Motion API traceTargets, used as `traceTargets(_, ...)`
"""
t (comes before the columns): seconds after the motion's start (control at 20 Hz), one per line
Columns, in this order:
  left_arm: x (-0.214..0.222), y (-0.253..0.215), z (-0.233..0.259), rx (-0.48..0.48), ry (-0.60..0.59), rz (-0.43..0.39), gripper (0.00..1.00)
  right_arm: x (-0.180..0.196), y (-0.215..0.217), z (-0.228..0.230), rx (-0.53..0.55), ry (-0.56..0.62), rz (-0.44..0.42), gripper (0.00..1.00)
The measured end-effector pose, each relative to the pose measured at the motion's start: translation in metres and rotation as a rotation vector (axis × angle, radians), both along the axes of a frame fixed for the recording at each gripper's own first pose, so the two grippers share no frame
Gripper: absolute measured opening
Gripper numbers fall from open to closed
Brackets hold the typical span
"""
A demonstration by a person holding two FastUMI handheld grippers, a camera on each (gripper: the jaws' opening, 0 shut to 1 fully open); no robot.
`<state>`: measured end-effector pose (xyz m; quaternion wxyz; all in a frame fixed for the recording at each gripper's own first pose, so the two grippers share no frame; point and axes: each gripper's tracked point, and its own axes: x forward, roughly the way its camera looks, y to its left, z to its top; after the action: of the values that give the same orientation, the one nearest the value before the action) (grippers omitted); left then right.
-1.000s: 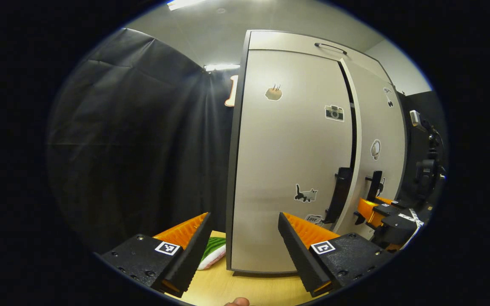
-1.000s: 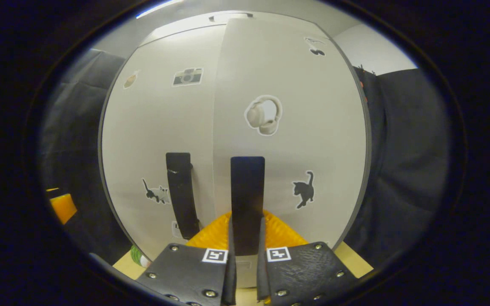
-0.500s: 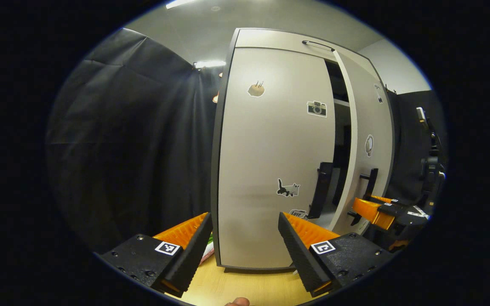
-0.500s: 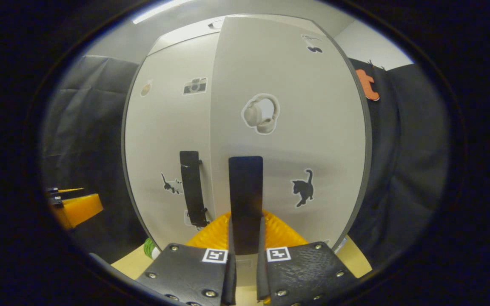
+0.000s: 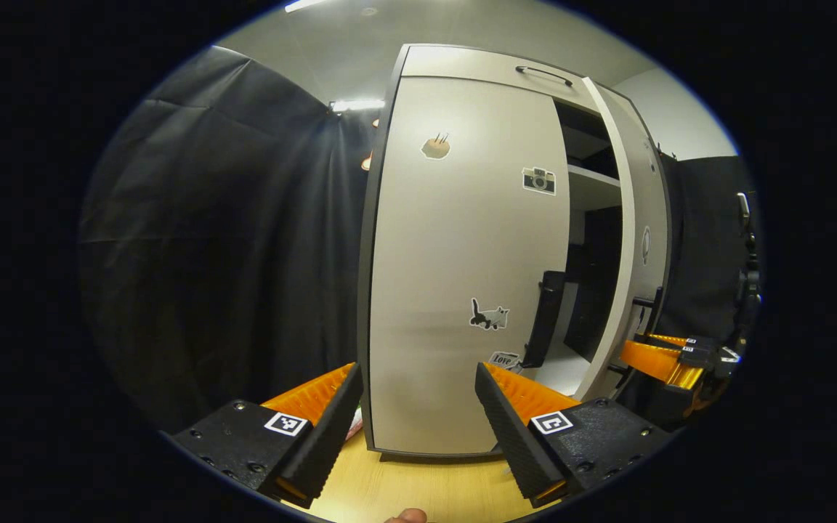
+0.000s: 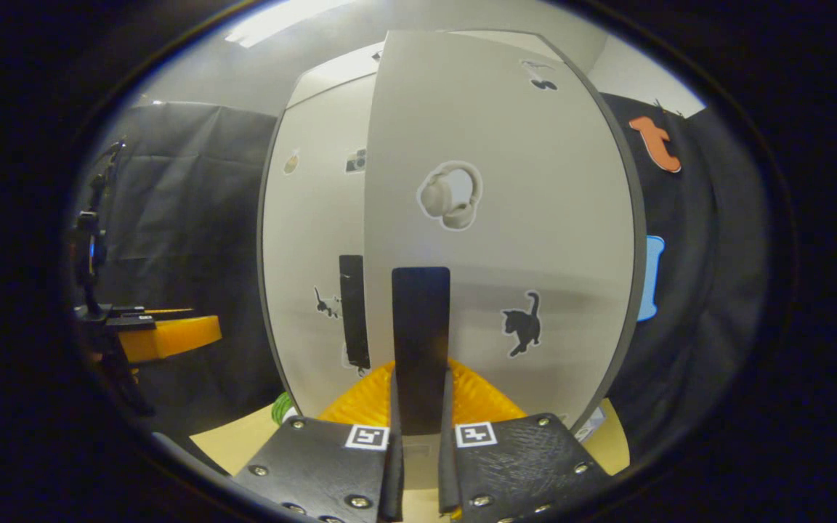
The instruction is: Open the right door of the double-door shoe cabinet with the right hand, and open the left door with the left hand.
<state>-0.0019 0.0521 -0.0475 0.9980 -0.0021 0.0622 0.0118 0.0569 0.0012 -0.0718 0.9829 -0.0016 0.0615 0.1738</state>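
Here, the shoe cabinet stands on a wooden table amid black cloth.

Each gripper carries 2 black textured blocks with silver screws, square coded markers, perhaps ribbed inner faces.

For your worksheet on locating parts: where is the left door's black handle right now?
In the left gripper view, the left door's handle stands upright at that door's right edge, just right of the cat sticker, beside the gap opened by the right door.
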Motion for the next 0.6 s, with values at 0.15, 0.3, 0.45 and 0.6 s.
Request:
traceTargets(0.15, 0.001, 0.000, 0.004, 0.015, -0.018, 0.006, 0.96, -0.006, -0.003, 0.000, 0.013, 0.008, 0.045, 0.19)
traceTargets(0.3, 0.000, 0.001, 0.004, 0.016, -0.021, 0.008, 0.96, -0.009, -0.004, 0.001, 0.006, 0.018, 0.087, 0.19)
traceTargets(0.45, -0.002, 0.000, 0.004, 0.004, -0.019, -0.003, 0.96, -0.012, -0.005, 0.001, 0.019, 0.028, 0.106, 0.19)
traceTargets(0.6, -0.008, -0.007, 0.005, 0.003, -0.020, -0.017, 0.96, -0.013, -0.006, 0.004, 0.024, 0.033, 0.115, 0.19)
